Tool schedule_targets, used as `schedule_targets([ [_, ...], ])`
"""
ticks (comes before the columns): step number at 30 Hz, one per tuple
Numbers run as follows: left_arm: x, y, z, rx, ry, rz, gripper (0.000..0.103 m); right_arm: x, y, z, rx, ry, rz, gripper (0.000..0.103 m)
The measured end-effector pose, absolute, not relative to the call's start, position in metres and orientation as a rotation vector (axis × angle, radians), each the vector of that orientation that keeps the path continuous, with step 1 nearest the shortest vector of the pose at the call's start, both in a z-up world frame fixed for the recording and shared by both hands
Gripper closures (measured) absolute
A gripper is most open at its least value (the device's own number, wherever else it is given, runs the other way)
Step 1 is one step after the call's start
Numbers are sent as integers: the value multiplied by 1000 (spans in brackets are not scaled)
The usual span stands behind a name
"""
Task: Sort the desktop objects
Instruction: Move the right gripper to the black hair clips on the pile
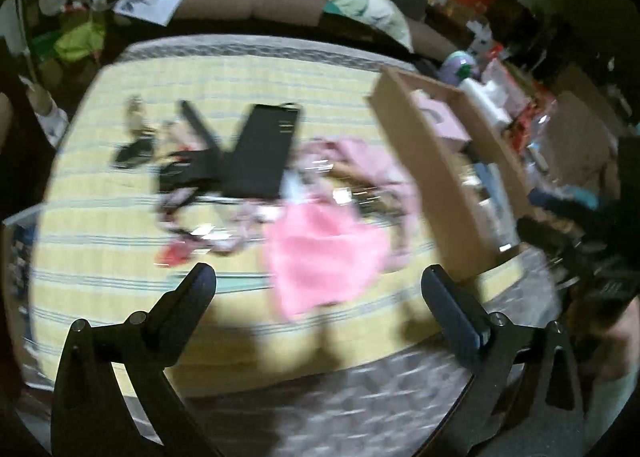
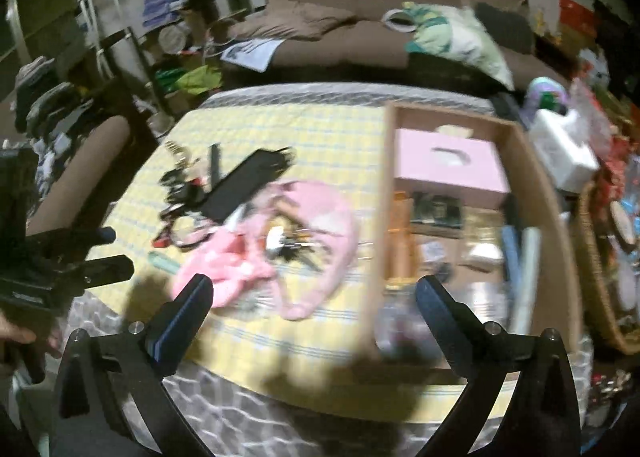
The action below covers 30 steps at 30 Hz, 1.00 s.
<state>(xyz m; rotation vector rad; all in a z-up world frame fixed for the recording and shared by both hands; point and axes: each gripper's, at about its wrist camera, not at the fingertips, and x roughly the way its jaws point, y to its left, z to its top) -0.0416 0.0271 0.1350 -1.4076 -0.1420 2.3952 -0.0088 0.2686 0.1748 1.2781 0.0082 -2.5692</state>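
A heap of small things lies mid-table on the yellow striped cloth (image 2: 288,125): a black flat case (image 1: 262,153) (image 2: 244,185), a pink cloth (image 1: 324,253) (image 2: 316,213), a bunch of keys (image 2: 294,247), dark cords and a red bit (image 1: 172,255). My left gripper (image 1: 316,277) hangs open above the table's near edge, nothing between its fingers. My right gripper (image 2: 314,285) is open too, over the pink cloth and the rim of the cardboard tray (image 2: 380,217) (image 1: 404,145). Each view shows the other gripper at its side: the right one (image 1: 548,217), the left one (image 2: 114,253).
The cardboard tray holds a pink box (image 2: 448,165) and several small items. A wicker basket (image 2: 596,277) and a white container (image 2: 564,153) crowd the right side. A brown sofa (image 2: 360,37) with a cushion runs behind the table. Both views are blurred.
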Motion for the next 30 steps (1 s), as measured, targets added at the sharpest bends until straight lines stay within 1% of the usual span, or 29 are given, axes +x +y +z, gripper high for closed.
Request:
schedule_targets([
  [4, -39, -2, 107, -1408, -5, 2403, 0, -17, 231, 156, 1309, 18, -2518, 0],
  [10, -38, -12, 77, -1412, 45, 2346, 0, -32, 195, 128, 1342, -19, -2480, 0],
  [15, -41, -12, 64, -1386, 155, 2354, 0, -49, 183, 113, 1344, -83, -2492, 0],
  [20, -59, -44, 69, -1364, 4, 2434, 0, -64, 184, 117, 1266, -167, -2525, 0],
  [24, -82, -76, 72, -1329, -159, 2531, 1, -87, 174, 117, 1266, -145, -2520, 0],
  [26, -94, -79, 71, -1313, -156, 2561, 1, -100, 168, 115, 1275, -119, -2519, 0],
  [30, -115, -65, 65, -1271, -55, 2571, 0, -118, 152, 113, 1266, -80, -2497, 0],
])
